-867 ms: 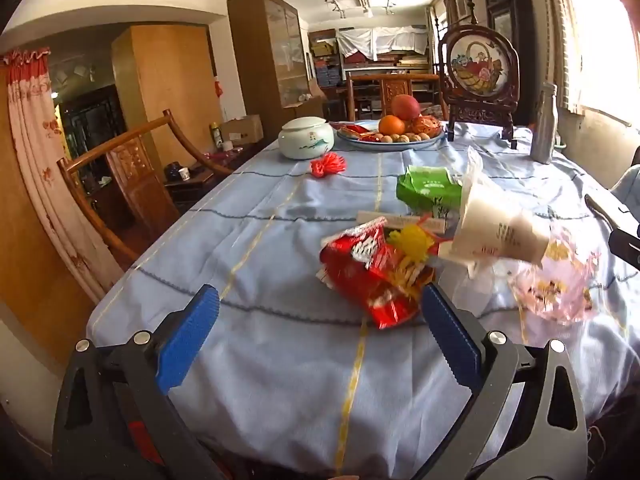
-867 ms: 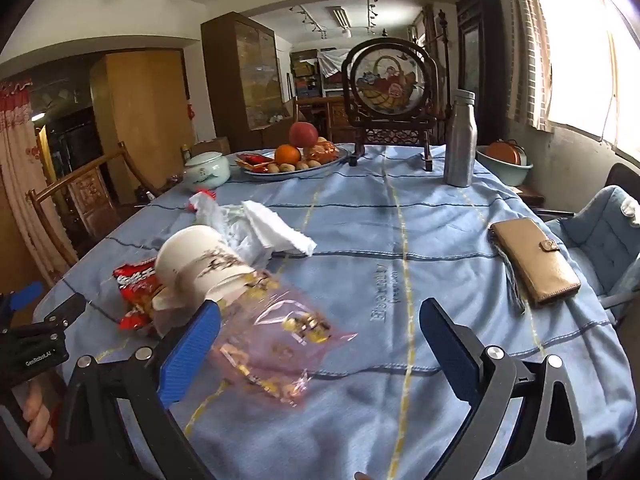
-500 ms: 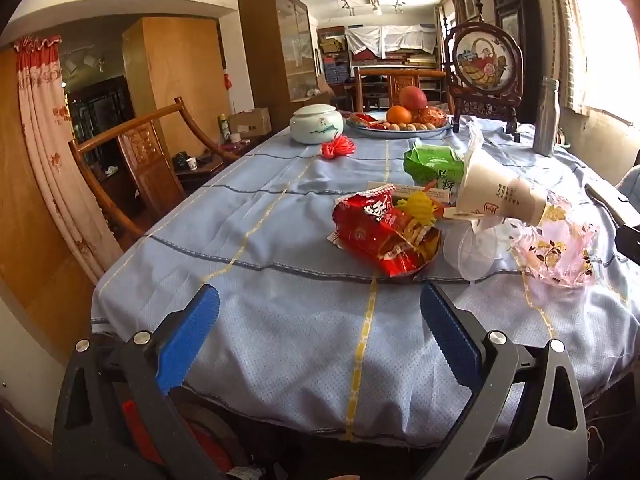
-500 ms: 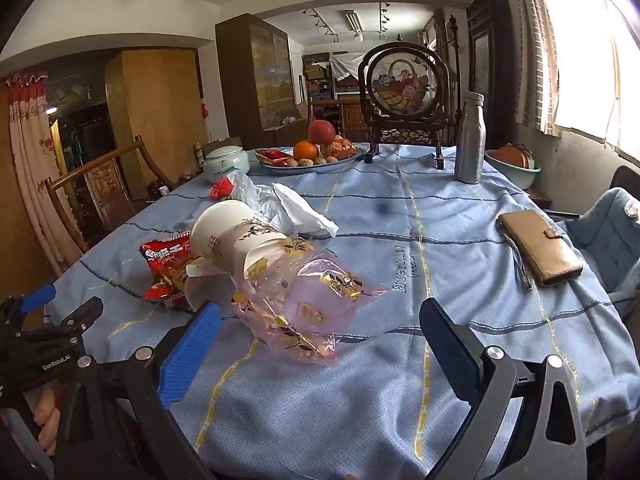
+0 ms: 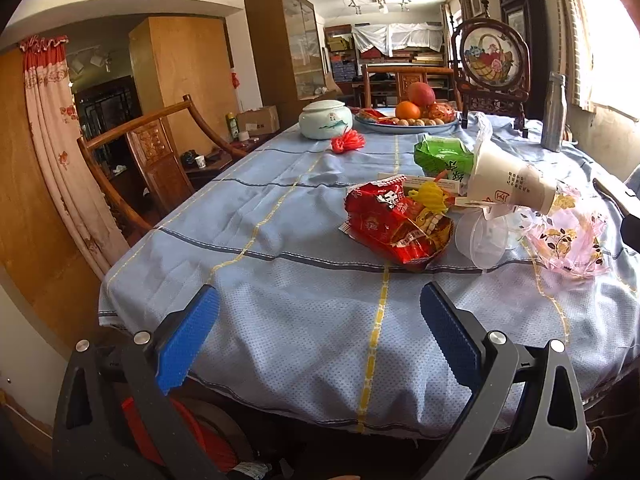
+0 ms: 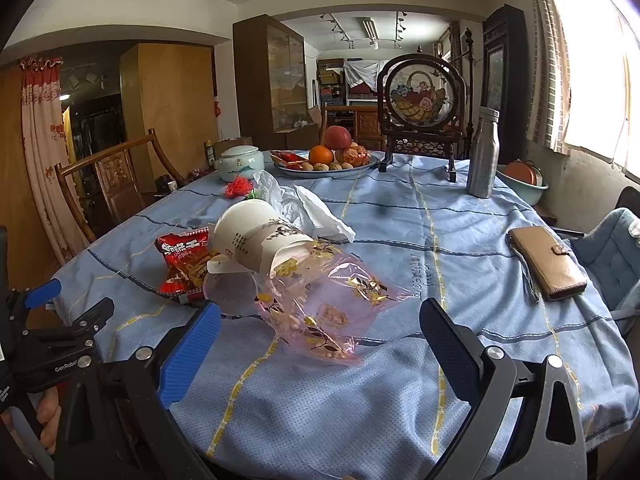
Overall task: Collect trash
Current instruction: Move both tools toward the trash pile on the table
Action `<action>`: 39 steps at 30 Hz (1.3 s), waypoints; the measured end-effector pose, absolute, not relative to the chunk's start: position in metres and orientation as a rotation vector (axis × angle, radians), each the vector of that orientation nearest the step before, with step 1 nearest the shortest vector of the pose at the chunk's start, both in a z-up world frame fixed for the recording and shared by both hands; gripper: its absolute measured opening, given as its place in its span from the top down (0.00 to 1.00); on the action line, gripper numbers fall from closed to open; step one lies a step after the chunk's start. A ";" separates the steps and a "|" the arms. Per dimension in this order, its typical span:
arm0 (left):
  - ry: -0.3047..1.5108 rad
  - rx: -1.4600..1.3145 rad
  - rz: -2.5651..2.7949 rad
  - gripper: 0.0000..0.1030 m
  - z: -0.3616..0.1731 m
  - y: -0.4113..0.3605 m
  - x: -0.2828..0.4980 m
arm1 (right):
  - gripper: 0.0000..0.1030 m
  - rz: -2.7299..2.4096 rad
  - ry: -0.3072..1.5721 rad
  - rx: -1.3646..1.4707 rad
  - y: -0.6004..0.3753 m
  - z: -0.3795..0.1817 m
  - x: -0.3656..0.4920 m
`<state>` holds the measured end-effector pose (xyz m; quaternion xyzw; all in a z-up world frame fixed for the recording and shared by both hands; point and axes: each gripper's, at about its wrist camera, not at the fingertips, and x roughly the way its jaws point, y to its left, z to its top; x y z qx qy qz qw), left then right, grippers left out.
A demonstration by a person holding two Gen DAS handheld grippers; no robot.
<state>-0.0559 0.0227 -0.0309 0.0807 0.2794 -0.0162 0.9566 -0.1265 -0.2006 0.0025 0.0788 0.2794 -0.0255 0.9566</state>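
Left gripper (image 5: 320, 336) low at the near edge of the table (image 5: 304, 320), jaws spread wide, nothing between them. Right gripper (image 6: 320, 344) likewise spread wide and empty, poised over the blue tablecloth just short of the trash.

Trash heaped together in the middle of the near half of the table: red snack bag (image 5: 394, 220) lying crumpled, with a yellow scrap (image 5: 430, 196) on top; paper cup (image 5: 508, 184) tipped on its side, mouth toward the left gripper's side; clear plastic cup (image 5: 480, 240) below it, also on its side; pink flowered plastic bag (image 6: 320, 304) spread flat just ahead of the right gripper, its far edge touching the paper cup. Green packet (image 5: 442, 158) behind the pile, white crumpled plastic bag (image 6: 304, 208) beside it.

Farther back (well apart from the heap): red string bundle (image 5: 347, 142), lidded ceramic jar (image 5: 326, 120), fruit plate (image 5: 406, 122), framed embroidery screen (image 6: 422, 98), metal bottle (image 6: 483, 152). Brown wallet (image 6: 548, 262) near the table's right edge. Wooden chair (image 5: 152, 156) at the left side.
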 end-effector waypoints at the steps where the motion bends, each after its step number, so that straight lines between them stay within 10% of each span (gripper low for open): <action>1: 0.569 0.166 -0.030 0.06 -0.031 0.020 -0.055 | 0.05 -0.051 0.568 0.159 -0.200 0.002 -0.126; 39: 0.631 0.163 -0.041 0.06 -0.043 0.011 -0.045 | 0.05 -0.039 0.602 0.184 -0.200 -0.012 -0.116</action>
